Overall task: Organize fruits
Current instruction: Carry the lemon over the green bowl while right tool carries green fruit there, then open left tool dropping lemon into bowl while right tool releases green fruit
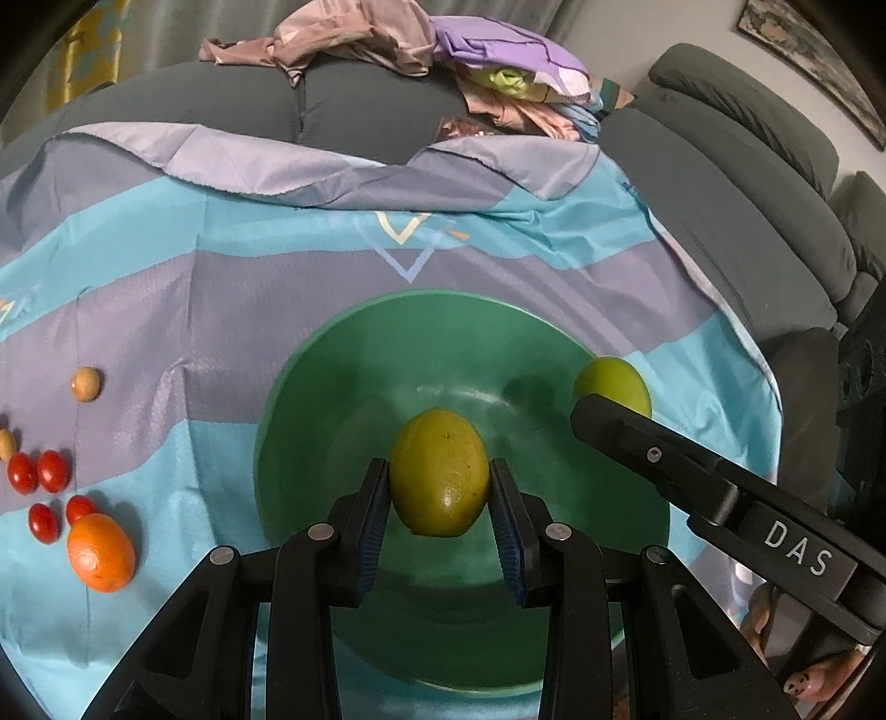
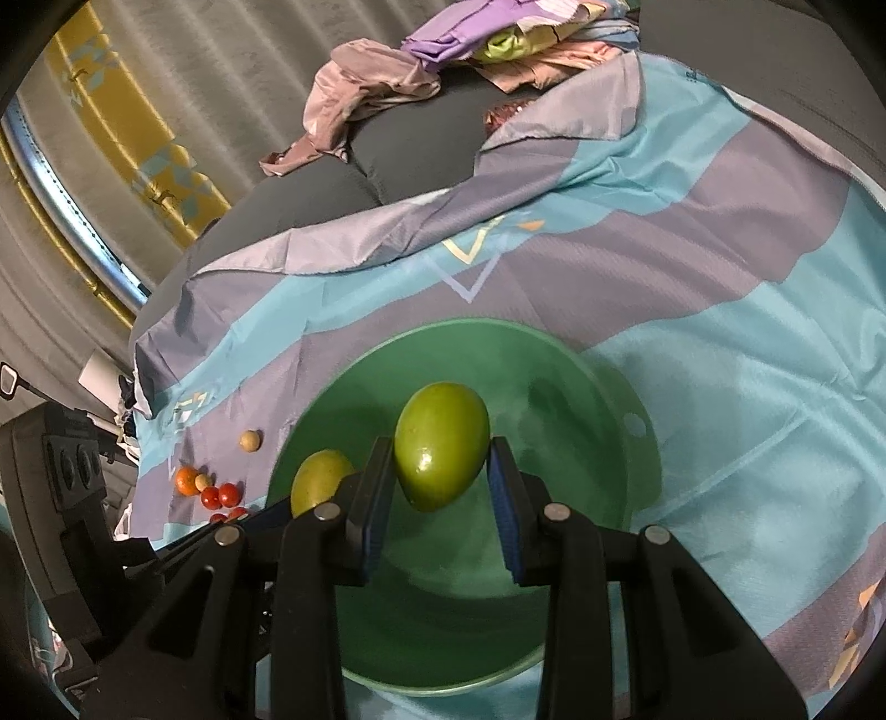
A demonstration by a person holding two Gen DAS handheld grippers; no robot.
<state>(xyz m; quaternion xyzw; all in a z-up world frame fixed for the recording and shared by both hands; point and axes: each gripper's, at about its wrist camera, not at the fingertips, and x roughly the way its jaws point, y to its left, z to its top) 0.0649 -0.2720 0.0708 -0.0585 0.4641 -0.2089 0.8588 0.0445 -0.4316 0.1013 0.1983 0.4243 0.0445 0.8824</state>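
My left gripper (image 1: 439,493) is shut on a yellow-green lemon (image 1: 439,471) and holds it over the green bowl (image 1: 310,387). In the right wrist view my right gripper (image 2: 440,476) is shut on a green lime (image 2: 441,443), also above the green bowl (image 2: 620,387). Each view shows the other fruit: the lime (image 1: 612,382) behind the right gripper's black finger, the lemon (image 2: 320,479) at the left. On the cloth to the left lie an orange (image 1: 101,552), several cherry tomatoes (image 1: 37,472) and small tan fruits (image 1: 86,383).
A striped blue and purple cloth (image 1: 221,266) covers a grey sofa (image 1: 775,232). Crumpled clothes (image 1: 387,33) are heaped at the back. A person's fingers (image 1: 808,678) hold the right gripper's handle at lower right.
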